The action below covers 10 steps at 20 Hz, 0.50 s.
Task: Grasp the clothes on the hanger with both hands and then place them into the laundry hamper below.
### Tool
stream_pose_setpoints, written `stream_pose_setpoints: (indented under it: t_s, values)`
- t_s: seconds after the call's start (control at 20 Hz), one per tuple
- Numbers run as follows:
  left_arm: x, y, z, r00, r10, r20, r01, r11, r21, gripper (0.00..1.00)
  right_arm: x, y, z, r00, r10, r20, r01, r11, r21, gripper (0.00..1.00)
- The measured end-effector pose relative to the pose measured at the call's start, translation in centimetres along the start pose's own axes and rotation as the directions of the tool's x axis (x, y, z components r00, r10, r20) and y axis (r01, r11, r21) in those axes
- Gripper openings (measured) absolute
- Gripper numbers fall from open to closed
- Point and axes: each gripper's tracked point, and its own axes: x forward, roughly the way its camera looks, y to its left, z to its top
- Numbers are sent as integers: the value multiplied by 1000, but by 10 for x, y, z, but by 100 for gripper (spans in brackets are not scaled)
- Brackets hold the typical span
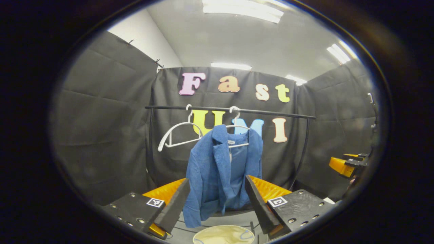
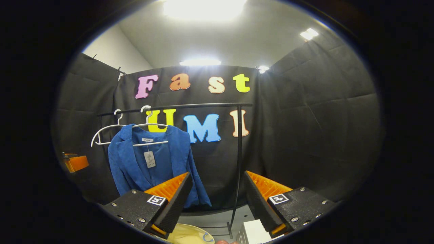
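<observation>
Blue corduroy jacket on white hanger, hooked over black rail. In left gripper view: straight ahead of left tool, framed between its two fingers, apart from both; no contact. Left tool wide open, holding nothing. Second white hanger, bare, on same rail just left of jacket. Cream rim of laundry hamper below, between left tool's fingers at bottom edge. Right tool at far right, orange, state not readable from there.

In right gripper view: jacket ahead & left of right tool, lower hem partly behind its left finger. Paper tag hanging at collar. Right tool wide open, empty. Rail upright ahead between fingers. Hamper rim low, near left finger. White box by right finger. Left tool at far left edge.
</observation>
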Motion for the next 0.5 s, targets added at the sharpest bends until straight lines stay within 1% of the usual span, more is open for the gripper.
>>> stream_pose_setpoints:
  t_s: [0.25, 0.45, 0.5]
  values:
    - [26, -8, 0, 1000, 28, 7, -28, 1000, -3, 93, 20, 6, 1, 999, 36, -16, -35, 999, 37, 94]
    - [37, -10, -1, 999, 53, -2, -53, 999, -4, 93, 48, 19, -3, 995, 92, -36, -89, 994, 67, 95]
    - [41, -10, 2, 998, 61, 2, -61, 998, -2, 93, 54, 24, -2, 993, 109, -39, -106, 992, 75, 93]
